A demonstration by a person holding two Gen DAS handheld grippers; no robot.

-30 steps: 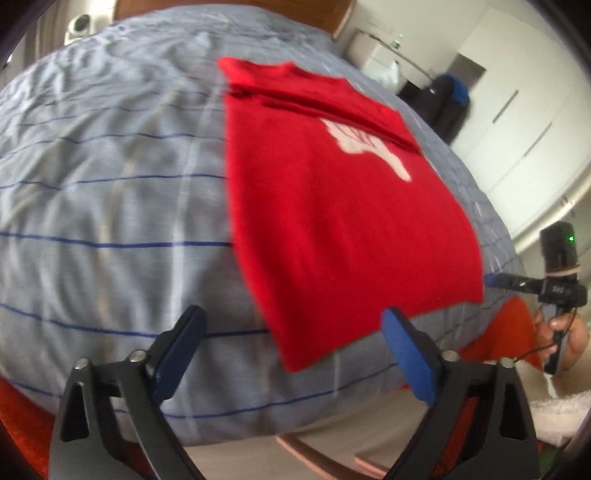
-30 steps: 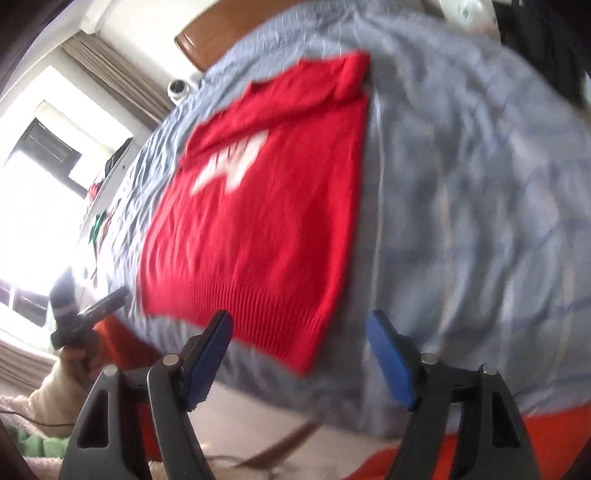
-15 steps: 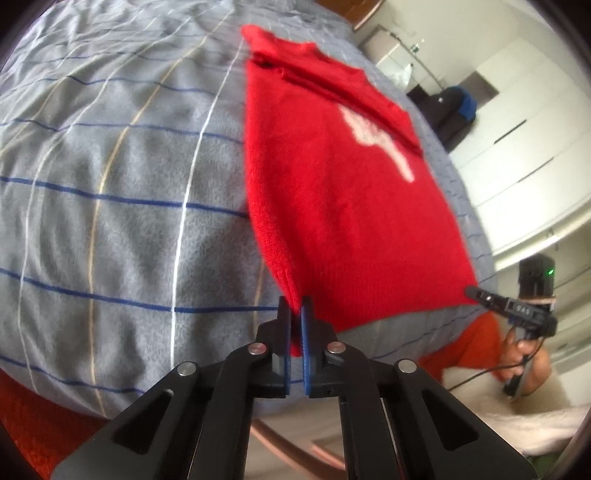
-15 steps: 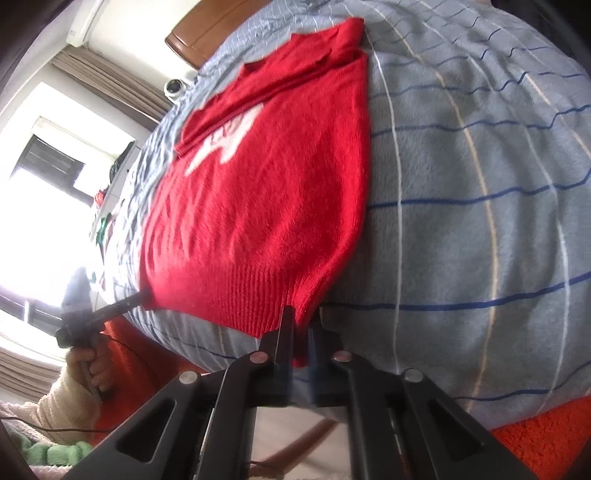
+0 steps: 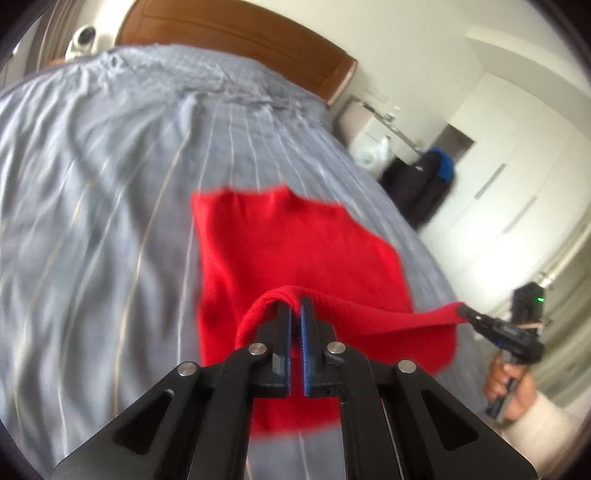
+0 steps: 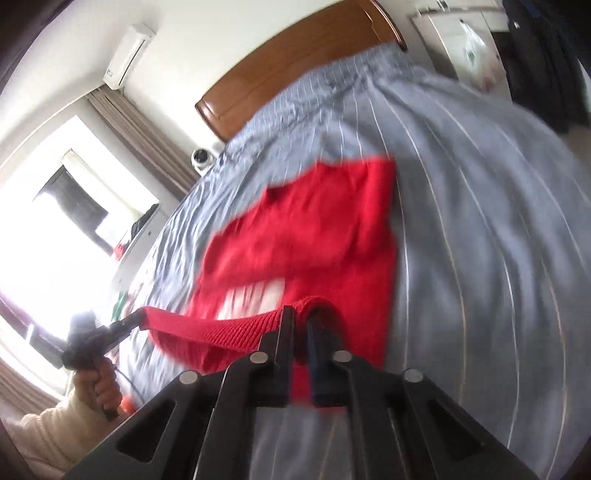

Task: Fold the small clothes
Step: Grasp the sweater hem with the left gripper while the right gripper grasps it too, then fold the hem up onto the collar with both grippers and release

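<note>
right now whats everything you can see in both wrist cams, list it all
red sweater: one, red with a white print, on the bed, hem lifted and stretched between both grippers
bedcover: one, grey-blue with thin stripes, covers the bed
headboard: one, brown wood, far end of the bed
small round device: one, white, beside the bed near the headboard
air conditioner: one, white, high on the wall
window: one, bright, with brown curtains
wardrobe: one, white, along the wall
dark bag: one, black with blue on top, by the wardrobe
left gripper: black, blue pads, jaws shut on the hem
right gripper: black, jaws shut on the hem
hand: one, cream sleeve, holding the left gripper
</note>
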